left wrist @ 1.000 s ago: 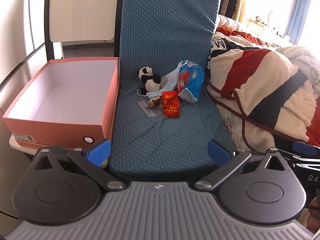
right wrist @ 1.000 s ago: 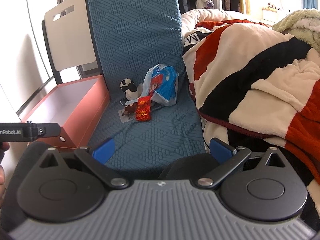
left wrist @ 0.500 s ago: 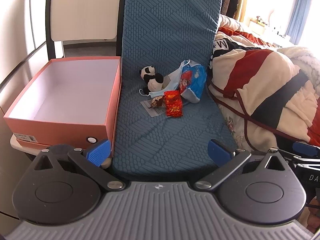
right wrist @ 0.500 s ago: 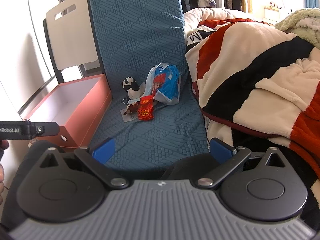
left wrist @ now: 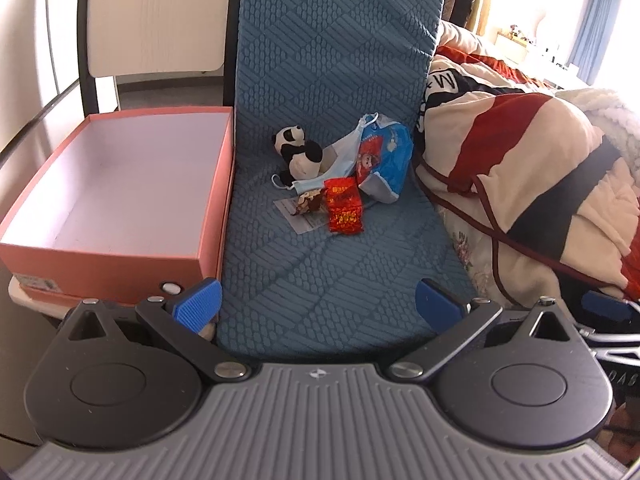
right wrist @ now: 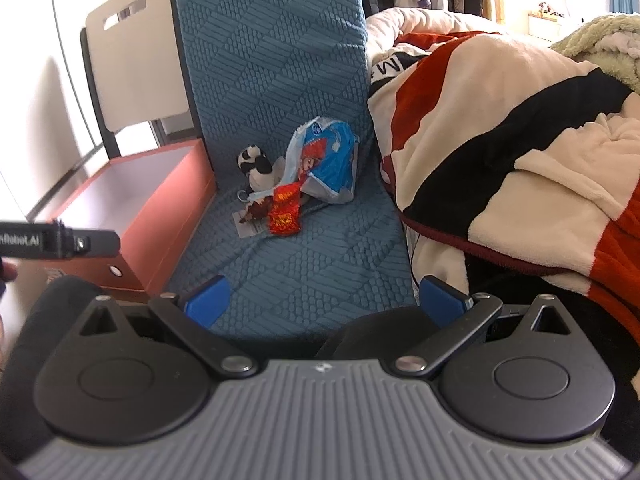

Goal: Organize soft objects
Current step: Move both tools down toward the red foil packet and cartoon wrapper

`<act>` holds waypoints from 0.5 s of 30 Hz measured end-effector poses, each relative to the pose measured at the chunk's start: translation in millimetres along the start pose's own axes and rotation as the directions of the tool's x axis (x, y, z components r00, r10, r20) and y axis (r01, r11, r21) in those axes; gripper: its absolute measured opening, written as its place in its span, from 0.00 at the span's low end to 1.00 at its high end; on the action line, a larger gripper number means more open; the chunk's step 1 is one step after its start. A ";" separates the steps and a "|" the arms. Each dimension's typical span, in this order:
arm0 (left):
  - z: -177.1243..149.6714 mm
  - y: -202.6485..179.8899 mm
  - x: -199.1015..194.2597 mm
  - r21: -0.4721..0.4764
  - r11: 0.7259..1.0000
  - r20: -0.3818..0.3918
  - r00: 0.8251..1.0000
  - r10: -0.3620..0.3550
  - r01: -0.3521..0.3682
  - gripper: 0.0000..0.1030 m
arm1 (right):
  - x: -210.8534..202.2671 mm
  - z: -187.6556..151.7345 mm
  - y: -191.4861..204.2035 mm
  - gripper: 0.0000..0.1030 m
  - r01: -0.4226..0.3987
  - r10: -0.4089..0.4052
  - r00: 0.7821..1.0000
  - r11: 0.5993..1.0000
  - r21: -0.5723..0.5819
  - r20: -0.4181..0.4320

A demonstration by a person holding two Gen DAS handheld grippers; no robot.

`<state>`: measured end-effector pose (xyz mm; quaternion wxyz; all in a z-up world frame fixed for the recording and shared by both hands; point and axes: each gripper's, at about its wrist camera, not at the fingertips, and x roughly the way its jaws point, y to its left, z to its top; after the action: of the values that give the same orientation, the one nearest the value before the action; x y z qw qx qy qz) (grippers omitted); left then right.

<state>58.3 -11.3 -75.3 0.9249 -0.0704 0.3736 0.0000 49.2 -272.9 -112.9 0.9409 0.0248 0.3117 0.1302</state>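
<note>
A small heap lies on the blue quilted seat cushion [left wrist: 320, 264]: a panda plush [left wrist: 298, 152], a blue plastic bag [left wrist: 382, 160], a light blue face mask [left wrist: 316, 182], a red packet [left wrist: 343, 210] and a brown wrapper on a paper tag [left wrist: 306, 208]. The right wrist view shows the same panda plush [right wrist: 256, 166], blue bag [right wrist: 324, 160] and red packet [right wrist: 285, 210]. My left gripper [left wrist: 318, 306] is open, well short of the heap, over the cushion's front edge. My right gripper [right wrist: 326, 298] is open too, equally far back, nothing between its fingers.
An open pink box [left wrist: 120, 184] with a bare white floor sits left of the cushion on a chair. A red, cream and black striped blanket [left wrist: 520, 168] is piled along the right edge. The left gripper's body [right wrist: 60, 238] juts in at the left of the right wrist view.
Both grippers have drifted slightly closer to the heap and a little leftward; the objects look marginally bigger. Nothing was grasped or moved.
</note>
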 end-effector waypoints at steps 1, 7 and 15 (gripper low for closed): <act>1.5 -0.3 3.4 0.002 1.000 0.000 1.000 0.003 -0.003 1.00 | 3.1 -0.7 0.2 1.00 0.005 -0.005 1.000 1.000 -0.004 -0.003; 8.3 -2.4 22.6 0.009 1.000 -0.010 1.000 -0.003 0.003 1.00 | 19.8 -4.0 -3.0 1.00 0.001 -0.001 1.000 1.000 0.003 -0.020; 14.1 -3.6 49.1 0.002 0.999 -0.014 0.999 -0.040 0.041 1.00 | 37.8 -4.1 -3.4 1.00 0.003 -0.003 1.000 1.000 0.004 -0.020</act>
<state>103.6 -15.7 -98.7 0.9222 -0.0769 0.3785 -0.0197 76.7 -266.5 -138.6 0.9379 0.0251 0.3212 0.1283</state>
